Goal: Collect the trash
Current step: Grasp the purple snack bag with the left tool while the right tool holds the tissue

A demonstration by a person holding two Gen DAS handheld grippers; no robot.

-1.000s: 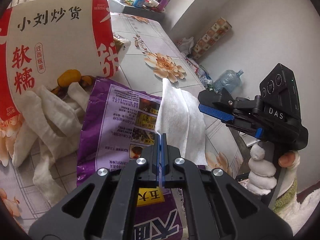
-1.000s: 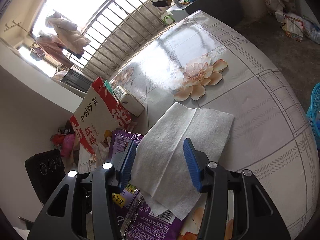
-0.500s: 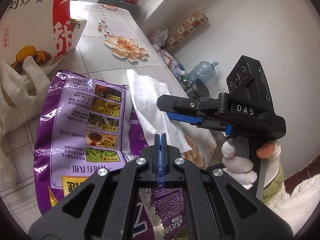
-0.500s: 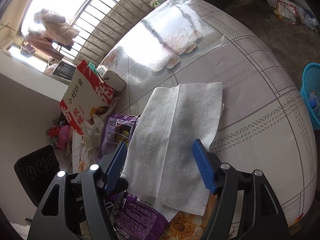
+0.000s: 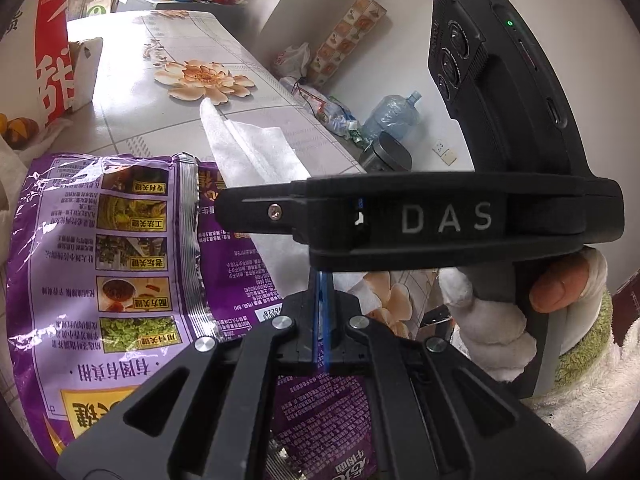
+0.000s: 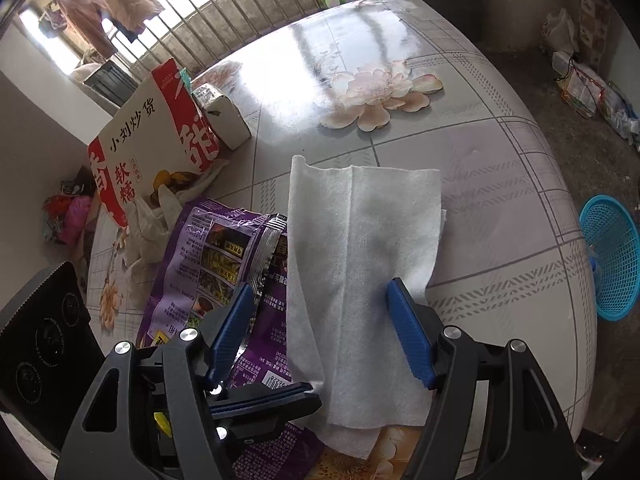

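Note:
A white paper towel lies spread on the table, partly over a purple snack bag. My left gripper is shut, pinching the near corner of the towel; its tips also show in the right wrist view. My right gripper is open, its blue fingers straddling the towel from above. In the left wrist view the towel rises behind the right gripper's body, and the purple bag lies at the left.
A red-and-white snack bag with a crumpled white cloth lies left of the purple bag. A small carton sits behind it. A blue basket stands on the floor right of the table. A water bottle and clutter lie by the wall.
The left gripper kept its pinch on the towel and drew nearer the table's near edge. The right gripper came in close above the towel, still open.

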